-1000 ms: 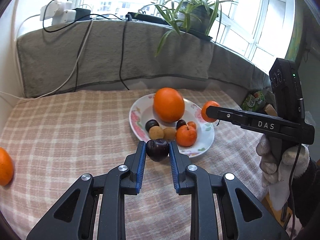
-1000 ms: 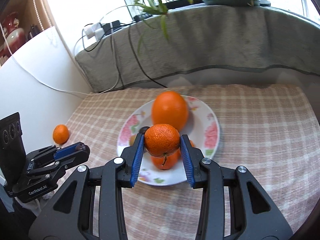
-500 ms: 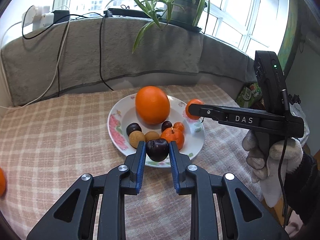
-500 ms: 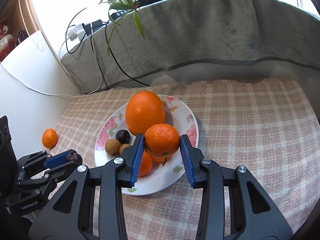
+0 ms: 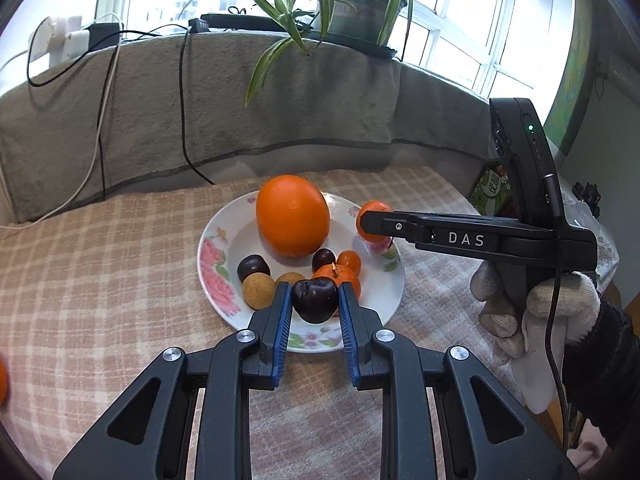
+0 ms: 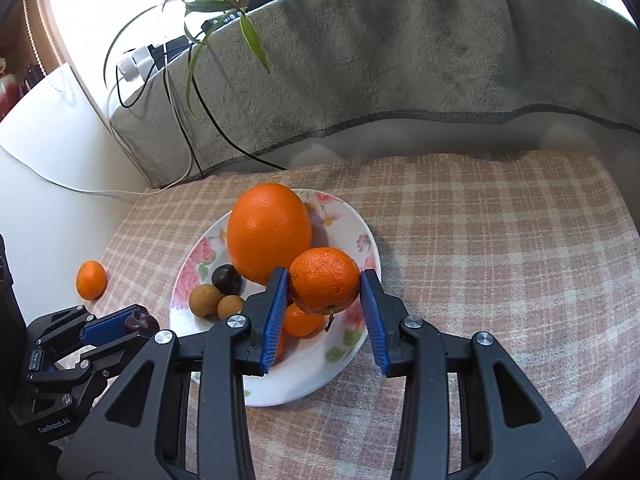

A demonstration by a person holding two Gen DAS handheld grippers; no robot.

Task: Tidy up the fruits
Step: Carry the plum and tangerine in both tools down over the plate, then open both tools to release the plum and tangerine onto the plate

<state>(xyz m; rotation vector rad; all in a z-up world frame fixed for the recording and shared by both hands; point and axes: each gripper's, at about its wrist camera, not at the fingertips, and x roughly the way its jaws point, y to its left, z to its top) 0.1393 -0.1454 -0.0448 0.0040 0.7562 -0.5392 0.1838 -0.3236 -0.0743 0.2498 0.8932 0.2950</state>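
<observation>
The plate (image 6: 362, 240) is crowded: a big orange (image 6: 269, 232) fills its far part, with small brown and dark fruits (image 6: 218, 290) at its left. The checked cloth (image 6: 500, 248) right of the plate lies bare. Behind, a grey draped ledge (image 6: 400, 60) blocks the far side, with leaves (image 5: 280, 40) maybe hanging low.

One orange (image 5: 292, 216), four mandarins (image 6: 324, 280), three plums (image 5: 315, 300), two longans (image 5: 258, 291).

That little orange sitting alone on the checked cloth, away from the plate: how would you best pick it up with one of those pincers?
Grip the lone mandarin across its widest middle, coming down from above. It is round and sits clear of the plate, so probably any side works.
</observation>
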